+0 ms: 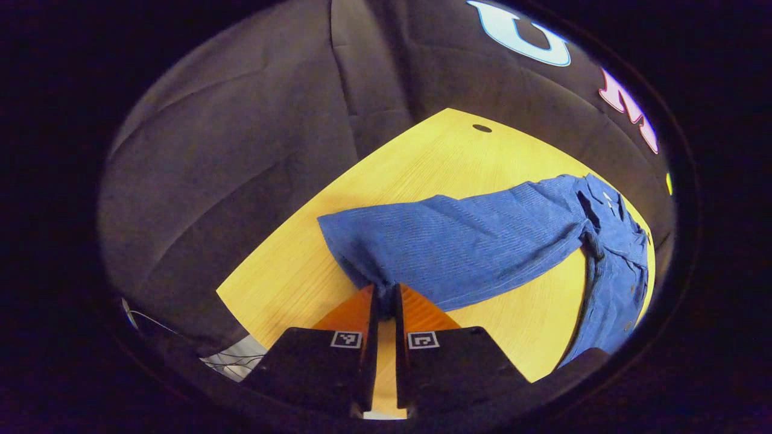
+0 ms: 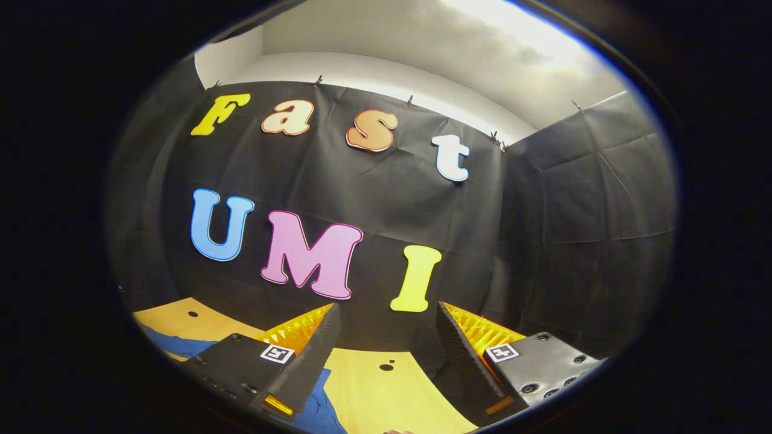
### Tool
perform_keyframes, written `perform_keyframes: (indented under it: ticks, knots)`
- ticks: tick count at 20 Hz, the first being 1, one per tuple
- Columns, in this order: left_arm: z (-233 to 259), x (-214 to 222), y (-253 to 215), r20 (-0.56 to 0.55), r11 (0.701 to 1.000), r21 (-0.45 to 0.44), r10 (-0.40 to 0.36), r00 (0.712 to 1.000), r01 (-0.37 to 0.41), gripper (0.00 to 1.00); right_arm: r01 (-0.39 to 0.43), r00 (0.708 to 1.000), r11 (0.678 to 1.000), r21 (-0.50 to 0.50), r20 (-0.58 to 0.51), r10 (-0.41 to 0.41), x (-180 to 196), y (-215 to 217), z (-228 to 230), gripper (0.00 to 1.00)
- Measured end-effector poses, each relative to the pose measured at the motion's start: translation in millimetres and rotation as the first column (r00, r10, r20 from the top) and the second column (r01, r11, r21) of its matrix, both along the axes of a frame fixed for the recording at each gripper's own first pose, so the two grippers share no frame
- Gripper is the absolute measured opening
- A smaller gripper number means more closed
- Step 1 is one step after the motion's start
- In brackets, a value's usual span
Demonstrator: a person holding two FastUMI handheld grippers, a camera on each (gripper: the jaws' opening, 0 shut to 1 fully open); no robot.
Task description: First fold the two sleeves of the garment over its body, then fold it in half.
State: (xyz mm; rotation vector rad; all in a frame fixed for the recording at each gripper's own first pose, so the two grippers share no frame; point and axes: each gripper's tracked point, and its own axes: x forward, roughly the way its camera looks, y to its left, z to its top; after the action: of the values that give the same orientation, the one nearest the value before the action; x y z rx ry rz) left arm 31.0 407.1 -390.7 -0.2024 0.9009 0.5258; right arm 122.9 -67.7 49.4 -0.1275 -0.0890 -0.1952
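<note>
Garment (image 1: pixel 482 241) sleeve clamped in left gripper (image 1: pixel 386 295) jaws on table (image 1: pixel 289 271); right gripper (image 2: pixel 386 319) jaws apart.

Light: bright overhead glare at 1 o'clock on the ceiling (image 2: pixel 518 42) in the right gripper view
Bench (image 1: pixel 458 163): evenly lit, soft shadows
Edges: strong fisheye bending, dim rims
Focus: near fingers slightly soft
</note>
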Motion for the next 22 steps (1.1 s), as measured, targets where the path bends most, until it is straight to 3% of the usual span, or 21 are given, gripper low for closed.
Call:
perform_keyframes:
  ticks: [1,5,9,11,14,16,18,22]
  knots:
    - [1.5,1.8,-2.0,-0.013,1.0,-0.03,0.009,1.0,-0.01,0.02,-0.001,1.0,1.0,-0.004,-0.004,0.001,-2.0,-0.4,-1.2,0.95]
    - [40.6,23.3,-10.0,0.064,0.999,-0.024,-0.031,0.997,0.032,0.0,-0.015,0.999,1.0,-0.008,-0.042,0.015,-4.6,-0.3,-14.0,0.95]
    - [103.7,69.3,-80.8,0.231,0.974,-0.152,-0.129,0.964,0.167,0.0,-0.029,0.998,1.0,0.0,-0.053,0.029,-10.0,-6.6,-21.7,0.96]
    - [135.8,91.5,-120.2,0.281,0.955,-0.156,-0.201,0.939,0.251,0.0,-0.023,0.998,1.0,0.015,-0.059,0.024,-13.1,-16.1,-26.1,0.96]
    - [166.5,137.0,-196.4,0.315,0.902,-0.146,-0.348,0.883,0.407,0.0,0.003,0.998,0.999,0.052,-0.067,0.001,-20.2,-40.5,-32.6,0.99]
    - [179.1,165.9,-248.2,0.327,0.864,-0.149,-0.416,0.849,0.481,0.0,0.025,0.996,0.998,0.057,-0.085,-0.02,-26.2,-53.1,-42.0,0.95]
    - [186.3,194.4,-306.4,0.352,0.812,-0.144,-0.492,0.796,0.565,0.0,0.04,0.994,0.997,0.065,-0.099,-0.033,-36.0,-63.4,-48.8,0.99]
    - [162.4,227.6,-409.0,0.309,0.711,-0.169,-0.619,0.722,0.682,0.0,0.089,0.988,0.991,0.102,-0.138,-0.075,-55.2,-91.2,-66.2,1.0]
